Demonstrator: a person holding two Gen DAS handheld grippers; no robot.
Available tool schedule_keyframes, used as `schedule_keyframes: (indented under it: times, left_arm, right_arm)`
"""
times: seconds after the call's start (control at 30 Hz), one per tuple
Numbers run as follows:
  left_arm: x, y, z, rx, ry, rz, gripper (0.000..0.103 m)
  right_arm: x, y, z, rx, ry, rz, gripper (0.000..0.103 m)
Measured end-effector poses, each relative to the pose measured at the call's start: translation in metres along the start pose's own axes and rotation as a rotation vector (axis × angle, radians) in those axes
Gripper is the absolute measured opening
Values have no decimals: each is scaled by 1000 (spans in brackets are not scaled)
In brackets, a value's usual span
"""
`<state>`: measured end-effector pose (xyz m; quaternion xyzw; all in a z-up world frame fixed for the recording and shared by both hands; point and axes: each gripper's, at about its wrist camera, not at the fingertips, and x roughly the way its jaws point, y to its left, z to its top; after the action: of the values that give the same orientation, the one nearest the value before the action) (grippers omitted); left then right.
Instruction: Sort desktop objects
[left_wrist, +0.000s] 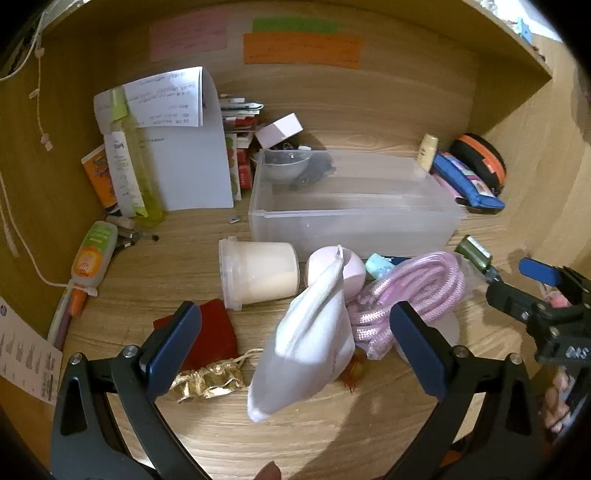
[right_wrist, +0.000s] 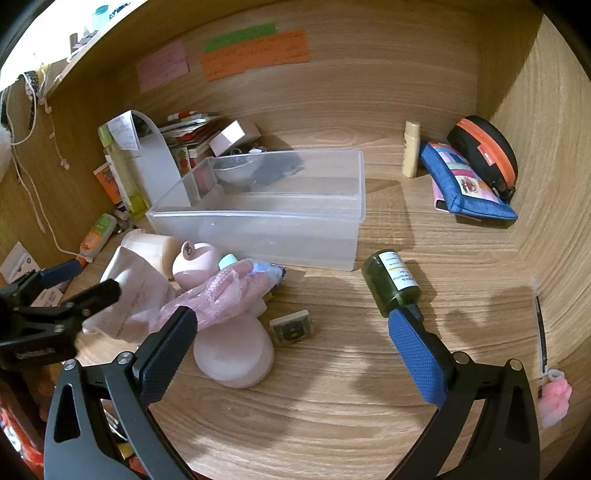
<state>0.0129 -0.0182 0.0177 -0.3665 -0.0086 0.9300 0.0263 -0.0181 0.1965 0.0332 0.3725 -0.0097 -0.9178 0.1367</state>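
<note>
A clear plastic bin (left_wrist: 354, 218) (right_wrist: 266, 229) stands mid-desk, holding only a small bowl and a dark item at its far end. In front of it lie a cream jar (left_wrist: 258, 271) on its side, a white cloth pouch (left_wrist: 310, 343), a pink round case (right_wrist: 195, 264) and a bagged pink cord (left_wrist: 410, 291) (right_wrist: 229, 295). My left gripper (left_wrist: 295, 350) is open around the white pouch. My right gripper (right_wrist: 291, 343) is open and empty over bare desk; its right pad touches the neck of a dark green bottle (right_wrist: 391, 284) that lies on its side.
Bottles and tubes (left_wrist: 125, 173), papers and booklets crowd the back left. A blue pouch (right_wrist: 469, 188), an orange-zip case (right_wrist: 484, 155) and a cream tube (right_wrist: 410, 149) sit back right. A round pink lid (right_wrist: 234, 356), a small stamp block (right_wrist: 291, 326), red and gold pouches (left_wrist: 210, 354) lie near.
</note>
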Motion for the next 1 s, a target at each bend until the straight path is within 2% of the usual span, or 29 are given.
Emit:
schedule_keyframes:
  times: [0.17,0.37,0.5,0.57,0.73,0.83,0.9,1.0]
  left_arm:
    - [-4,20,0,-10,23,-45,103]
    - [-16,57,-6,-46,11,54,103]
    - [-15,85,-12,-77,62,75,103]
    - [-7,100,-17,-96,117,87,103]
    - [11,116,-32,-125,193,104,103]
    - [22,126,-34,-170,218,86,103]
    - [32,130,-34,-208,244,33,103]
    - [45,125,-33,-209,273,3,103]
  right_arm:
    - [-7,-9,2,-20,-21,-44,103]
    - [-11,-34,12,-8,-30,-80,103]
    - [-5,-58,18,16,5,-120,103]
    - [1,-71,20,31,29,-130,103]
    - [18,-89,20,48,92,-139,103]
    - [28,-92,20,40,115,-149,103]
    - [36,-93,19,36,132,-143,103]
    - [45,-90,19,26,153,-121,103]
